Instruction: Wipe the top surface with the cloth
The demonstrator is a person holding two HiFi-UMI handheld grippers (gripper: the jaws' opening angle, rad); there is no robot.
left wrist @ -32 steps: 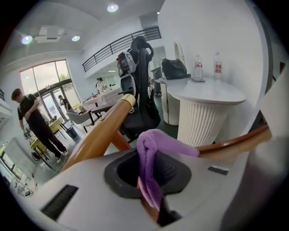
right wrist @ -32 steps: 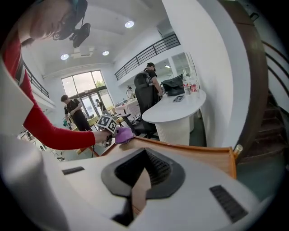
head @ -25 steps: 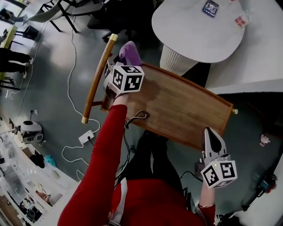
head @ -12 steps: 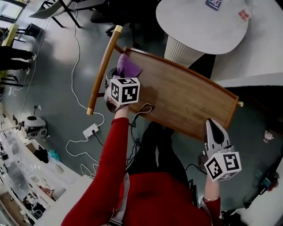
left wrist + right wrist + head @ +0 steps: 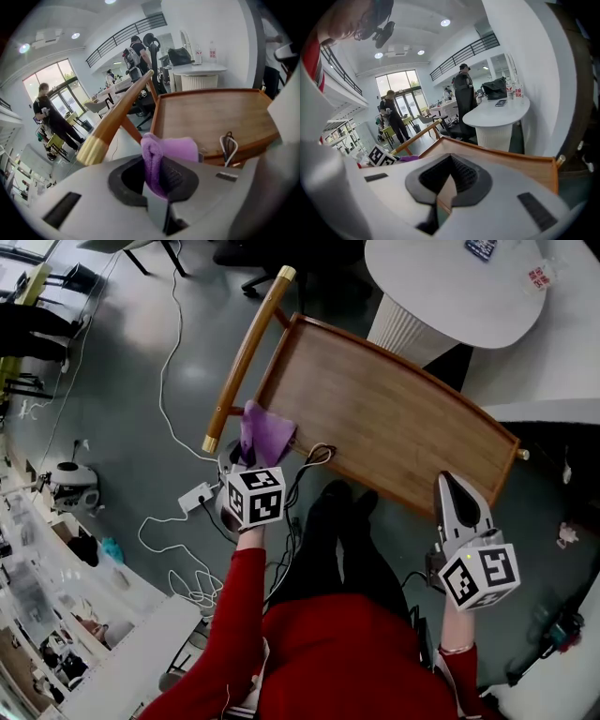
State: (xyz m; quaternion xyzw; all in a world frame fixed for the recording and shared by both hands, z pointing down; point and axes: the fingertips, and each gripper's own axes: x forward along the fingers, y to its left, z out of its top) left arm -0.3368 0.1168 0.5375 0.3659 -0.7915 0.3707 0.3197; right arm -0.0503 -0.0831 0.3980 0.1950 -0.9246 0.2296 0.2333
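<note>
**Cloth at corner of top, left claw on it**

Wooden top surface point(image 5: 384, 418) fills centre of head view, rimmed and bare. White round table point(image 5: 450, 287) beyond it at 1 o'clock. Brass-tipped wooden handle point(image 5: 246, 362) runs along its 9 o'clock side. Right gripper point(image 5: 452, 486) at 5 o'clock over the near edge, jaws clenched on nothing. Left gripper point(image 5: 157, 173) grasps the purple cloth point(image 5: 264, 435), bunched at the top's 8 o'clock corner.

bench point(image 5: 394, 418): wooden top, raised rim, wooden side bar point(image 5: 246, 360) at left | on it: purple cloth point(image 5: 265, 432) touching near-left corner | floor point(image 5: 112, 427): grey, white cable point(image 5: 161, 381), power strip point(image 5: 195, 495)
</note>
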